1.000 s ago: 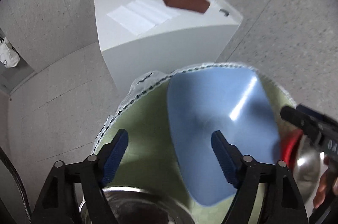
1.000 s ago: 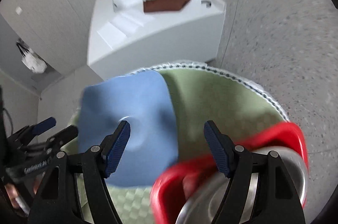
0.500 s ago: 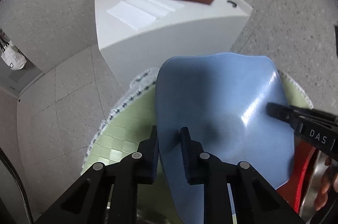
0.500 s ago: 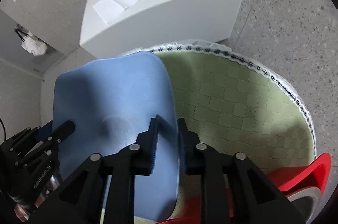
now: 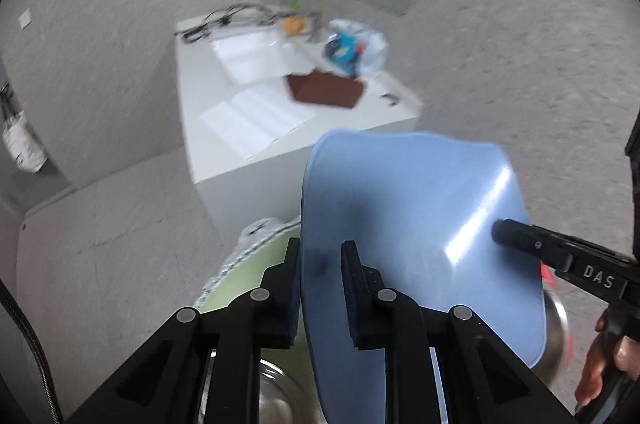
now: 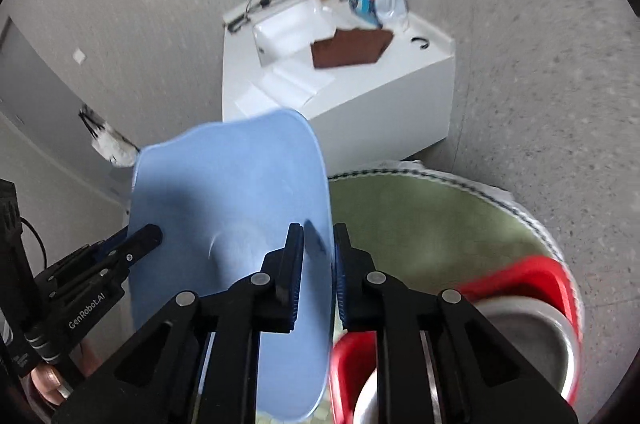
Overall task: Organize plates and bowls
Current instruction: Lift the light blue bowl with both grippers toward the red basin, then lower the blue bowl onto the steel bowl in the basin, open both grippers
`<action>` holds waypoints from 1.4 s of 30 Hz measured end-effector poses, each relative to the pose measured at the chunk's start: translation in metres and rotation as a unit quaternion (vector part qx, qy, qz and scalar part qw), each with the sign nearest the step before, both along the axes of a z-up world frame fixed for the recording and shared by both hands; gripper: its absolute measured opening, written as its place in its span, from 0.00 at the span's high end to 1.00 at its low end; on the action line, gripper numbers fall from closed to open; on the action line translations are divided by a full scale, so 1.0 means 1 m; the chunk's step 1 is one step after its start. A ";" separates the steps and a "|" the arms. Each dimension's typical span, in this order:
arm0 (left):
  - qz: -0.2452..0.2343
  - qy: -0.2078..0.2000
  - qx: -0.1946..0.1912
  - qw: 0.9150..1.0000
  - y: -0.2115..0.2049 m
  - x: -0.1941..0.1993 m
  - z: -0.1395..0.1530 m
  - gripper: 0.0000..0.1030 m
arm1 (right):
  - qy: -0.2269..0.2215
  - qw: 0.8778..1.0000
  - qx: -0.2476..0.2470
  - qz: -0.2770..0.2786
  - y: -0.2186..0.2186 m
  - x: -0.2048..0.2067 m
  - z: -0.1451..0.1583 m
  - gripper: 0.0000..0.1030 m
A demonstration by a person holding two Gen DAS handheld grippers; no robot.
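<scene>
Left wrist view, items by descending size. White counter point(image 5: 256, 128): well ahead of both tongs, against grey walls; bears white sheets, a brown cloth point(image 5: 325, 90), a clear bag point(image 5: 356, 50) of blue packets and a black cable, all blurred. Green mat point(image 6: 432, 224): round, chequered, with a white patterned edge, below and ahead of the right tongs. Blue plate point(image 5: 412, 224): held up off the mat, tilted, its far edge towards the counter; both tongs grip it at opposite rims. Red bowl point(image 6: 532, 276): low, just right of the right tongs, with a grey bowl point(image 6: 532, 328) nested inside. Steel bowl point(image 5: 276, 392): directly beneath the left tongs, only partly seen. Left tongs point(image 5: 320, 256): narrow, blue pads pinched on the plate's left rim, one above and one below. Right tongs point(image 6: 318, 244): narrow, pads likewise pinched on the plate's right rim; in the left wrist view its tip point(image 5: 516, 230) lies on the plate's glossy face.
</scene>
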State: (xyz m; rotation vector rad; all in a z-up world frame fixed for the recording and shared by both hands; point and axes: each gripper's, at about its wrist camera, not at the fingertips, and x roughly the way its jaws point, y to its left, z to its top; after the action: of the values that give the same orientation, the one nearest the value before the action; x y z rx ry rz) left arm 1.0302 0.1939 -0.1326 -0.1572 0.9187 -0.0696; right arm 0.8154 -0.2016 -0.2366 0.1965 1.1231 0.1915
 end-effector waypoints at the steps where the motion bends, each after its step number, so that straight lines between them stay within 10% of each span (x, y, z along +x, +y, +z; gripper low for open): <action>1: -0.014 -0.005 -0.003 1.000 -0.008 -0.005 0.005 0.86 | -0.004 1.000 -0.002 -0.006 -0.008 -0.007 0.006 0.86; 13: -0.165 0.040 0.004 0.986 -0.133 -0.028 -0.033 0.85 | 0.033 0.990 -0.025 -0.133 -0.137 -0.108 -0.004 0.86; 27: -0.191 0.088 0.023 0.977 -0.199 0.002 -0.098 0.85 | 0.047 0.983 -0.070 -0.165 -0.161 -0.139 -0.043 0.83; 31: -0.192 0.089 0.029 0.977 -0.197 0.000 -0.106 0.78 | 0.032 0.981 -0.095 -0.168 -0.154 -0.142 -0.045 0.80; 37: -0.195 0.066 0.009 0.979 -0.185 -0.013 -0.099 0.46 | -0.015 0.979 -0.113 -0.171 -0.145 -0.150 -0.037 0.38; 42: -0.190 0.029 0.010 0.981 -0.168 -0.037 -0.078 0.34 | -0.049 0.969 -0.135 -0.201 -0.139 -0.174 -0.011 0.38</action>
State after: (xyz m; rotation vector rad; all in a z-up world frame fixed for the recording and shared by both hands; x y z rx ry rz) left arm 0.9937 0.0261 -0.2108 0.0377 0.9991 -0.4110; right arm 0.6414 -0.3410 -0.2478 0.1658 0.9766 -0.3097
